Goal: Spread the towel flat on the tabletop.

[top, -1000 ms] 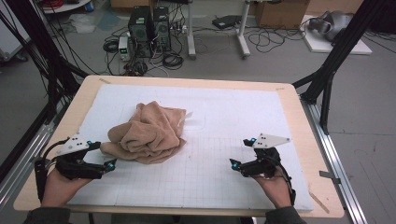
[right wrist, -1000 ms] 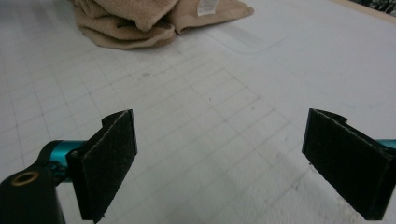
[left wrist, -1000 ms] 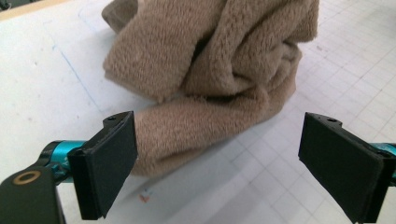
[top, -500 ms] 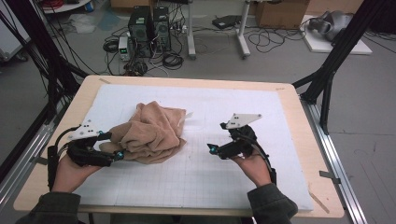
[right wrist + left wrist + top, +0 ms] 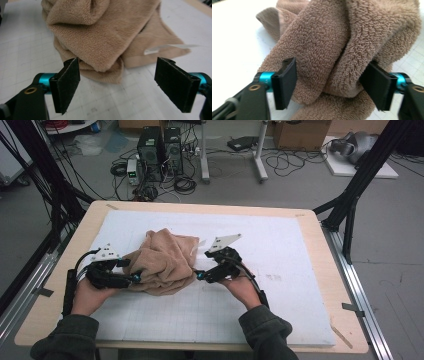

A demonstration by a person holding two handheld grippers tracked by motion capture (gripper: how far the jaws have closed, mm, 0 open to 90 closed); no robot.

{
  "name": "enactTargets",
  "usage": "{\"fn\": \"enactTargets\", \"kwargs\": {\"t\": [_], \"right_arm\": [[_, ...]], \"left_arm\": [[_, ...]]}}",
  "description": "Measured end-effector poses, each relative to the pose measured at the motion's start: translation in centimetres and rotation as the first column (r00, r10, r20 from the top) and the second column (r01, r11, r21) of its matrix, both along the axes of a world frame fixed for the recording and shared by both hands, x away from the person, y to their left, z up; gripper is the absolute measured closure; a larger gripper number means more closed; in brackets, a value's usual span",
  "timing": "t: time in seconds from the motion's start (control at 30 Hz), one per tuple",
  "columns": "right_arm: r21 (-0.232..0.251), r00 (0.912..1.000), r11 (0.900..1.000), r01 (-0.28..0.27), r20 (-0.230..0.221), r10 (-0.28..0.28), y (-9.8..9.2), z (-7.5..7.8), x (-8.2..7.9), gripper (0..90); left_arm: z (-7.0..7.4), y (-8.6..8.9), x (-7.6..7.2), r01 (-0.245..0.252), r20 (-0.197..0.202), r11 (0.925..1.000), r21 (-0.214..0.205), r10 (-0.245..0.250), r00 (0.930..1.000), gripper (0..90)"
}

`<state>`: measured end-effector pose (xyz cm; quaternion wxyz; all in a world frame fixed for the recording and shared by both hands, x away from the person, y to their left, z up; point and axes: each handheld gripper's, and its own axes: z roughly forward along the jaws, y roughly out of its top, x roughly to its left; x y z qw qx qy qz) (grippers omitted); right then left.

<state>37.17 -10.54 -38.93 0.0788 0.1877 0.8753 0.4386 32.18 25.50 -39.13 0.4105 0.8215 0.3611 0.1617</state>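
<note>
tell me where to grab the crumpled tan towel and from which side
Grip the towel by its thick outer folds, low and from both sides: the left gripper already straddles one bulging fold, and a loose lower edge faces the right gripper.

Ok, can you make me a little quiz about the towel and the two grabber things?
1. True or false: the towel lies folded flat and neat.
2. Which gripper has a fold of towel between its jaws: A the left gripper, B the right gripper, or C both?
3. What does the towel rest on?

Key:
1. False. It sits in a crumpled heap.
2. A. The left gripper's jaws have just been closing around a thick fold; the right gripper's jaws, also just closing, stand in front of the towel's edge with nothing between them.
3. A white mat on the wooden table.
</note>
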Motion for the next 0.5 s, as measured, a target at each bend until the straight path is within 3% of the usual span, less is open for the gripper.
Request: {"fn": "enactTargets", "kwargs": {"t": [0.07,0.1,0.13,0.2,0.33,0.37,0.4,0.43,0.5], "right_arm": [[-0.004,0.9994,0.9996,-0.027,-0.022,0.027,1.3,-0.7,0.3,21.0],[-0.012,0.9973,0.9982,-0.059,-0.044,0.058,2.5,-1.5,0.5,23.0],[-0.012,0.9973,0.9982,-0.059,-0.044,0.058,2.5,-1.5,0.5,23.0],[-0.042,0.9939,0.9945,-0.096,-0.059,0.094,4.2,-2.5,0.7,27.4],[-0.063,0.9924,0.9919,-0.111,-0.061,0.107,5.7,-3.5,0.9,44.2],[-0.063,0.9924,0.9919,-0.111,-0.061,0.107,5.7,-3.5,0.9,44.2],[-0.059,0.9907,0.9905,-0.124,-0.063,0.120,5.8,-3.6,1.0,52.5],[-0.065,0.9887,0.9873,-0.145,-0.046,0.142,5.9,-3.5,1.0,66.9],[-0.067,0.9867,0.9847,-0.161,-0.038,0.158,5.7,-3.2,1.0,74.3]], "left_arm": [[-0.3,-0.1,0.3,0.013,-0.009,0.9999,0.007,-0.013,0.9999,44.5],[-0.5,-0.2,0.4,0.020,-0.017,0.9997,0.011,-0.020,0.9997,53.3],[-0.6,-0.3,0.5,0.028,-0.022,0.9994,0.020,-0.028,0.9994,53.3],[-1.0,-0.4,0.6,0.041,-0.031,0.9989,0.024,-0.040,0.9987,62.1],[-2.4,0.1,0.6,0.042,-0.047,0.9988,-0.024,-0.043,0.9980,71.2],[-2.4,0.1,0.6,0.042,-0.047,0.9988,-0.024,-0.043,0.9980,71.9],[-2.5,0.2,0.5,0.040,-0.046,0.9986,-0.034,-0.041,0.9981,71.9],[-2.5,0.3,0.4,0.039,-0.042,0.9986,-0.036,-0.041,0.9983,73.1],[-2.5,0.3,0.4,0.038,-0.038,0.9987,-0.035,-0.039,0.9985,74.0]]}}
